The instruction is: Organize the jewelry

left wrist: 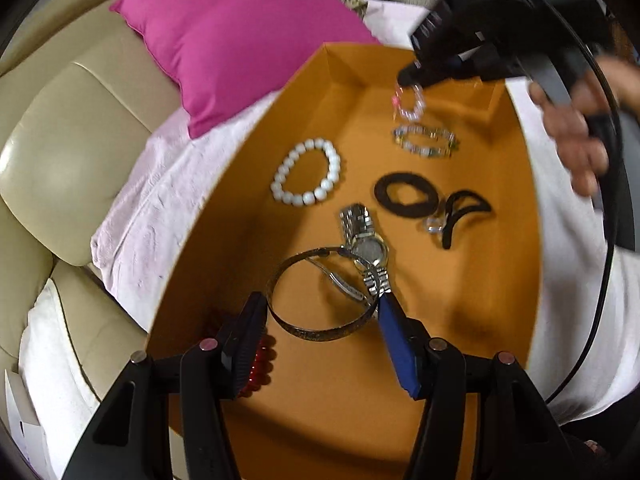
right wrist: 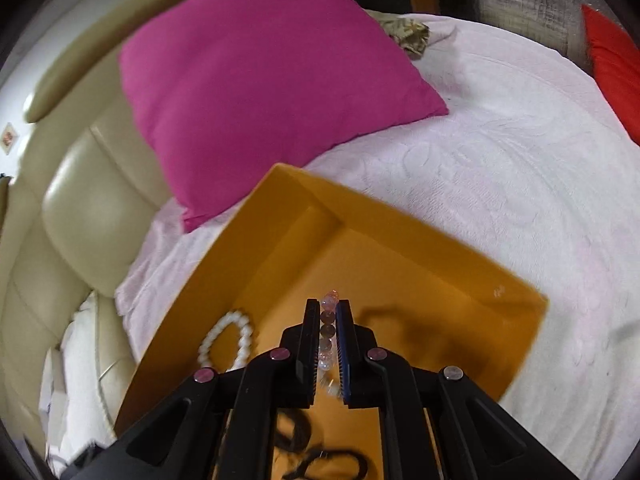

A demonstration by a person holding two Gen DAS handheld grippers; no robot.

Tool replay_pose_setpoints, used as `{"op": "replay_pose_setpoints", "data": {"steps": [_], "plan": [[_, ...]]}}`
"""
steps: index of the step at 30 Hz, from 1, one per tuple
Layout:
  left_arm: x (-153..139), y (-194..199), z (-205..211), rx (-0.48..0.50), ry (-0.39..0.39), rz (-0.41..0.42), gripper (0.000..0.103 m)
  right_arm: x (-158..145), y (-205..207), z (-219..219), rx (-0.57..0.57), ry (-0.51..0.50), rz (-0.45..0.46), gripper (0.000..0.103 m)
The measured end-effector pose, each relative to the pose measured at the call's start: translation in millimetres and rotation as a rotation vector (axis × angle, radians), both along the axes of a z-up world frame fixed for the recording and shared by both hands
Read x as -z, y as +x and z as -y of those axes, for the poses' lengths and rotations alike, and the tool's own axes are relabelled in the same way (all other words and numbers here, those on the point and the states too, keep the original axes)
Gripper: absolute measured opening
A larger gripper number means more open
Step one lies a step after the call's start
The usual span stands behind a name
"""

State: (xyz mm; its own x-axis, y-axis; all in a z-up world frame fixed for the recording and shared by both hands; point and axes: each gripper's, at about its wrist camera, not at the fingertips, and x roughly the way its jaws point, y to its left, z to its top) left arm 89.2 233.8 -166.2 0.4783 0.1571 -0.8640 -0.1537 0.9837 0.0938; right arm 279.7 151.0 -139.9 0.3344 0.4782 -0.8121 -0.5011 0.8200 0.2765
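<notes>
Left wrist view: an orange box (left wrist: 516, 184) is seen on a bed covered with a pale pink blanket (left wrist: 168, 184). In the box are laid a white bead bracelet (left wrist: 306, 178), a silver watch (left wrist: 366, 248), black hair ties (left wrist: 406, 196) and a thin metal bangle (left wrist: 324, 294). The bangle is spanned by the left claw (left wrist: 322, 340), half spread, its pads at the rim on either side. A bracelet of clear and pinkish beads (right wrist: 328, 332) is pinched by the right claw (right wrist: 328, 344), pressed together on it, above the far end of the box. A magenta pillow (right wrist: 260, 80) lies behind.
</notes>
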Motion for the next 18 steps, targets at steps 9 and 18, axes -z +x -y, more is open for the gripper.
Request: {"op": "replay_pose_setpoints", "data": {"steps": [9,18], "plan": [[-49,-18,2,-0.085,0.118,0.111,0.064,-42,-36,26,-0.05,0.041,0.055,0.021],[-149,-90,2,-0.262,0.214,0.357,0.083,-108,-187,116,-0.12,0.06,0.272,0.025]]}}
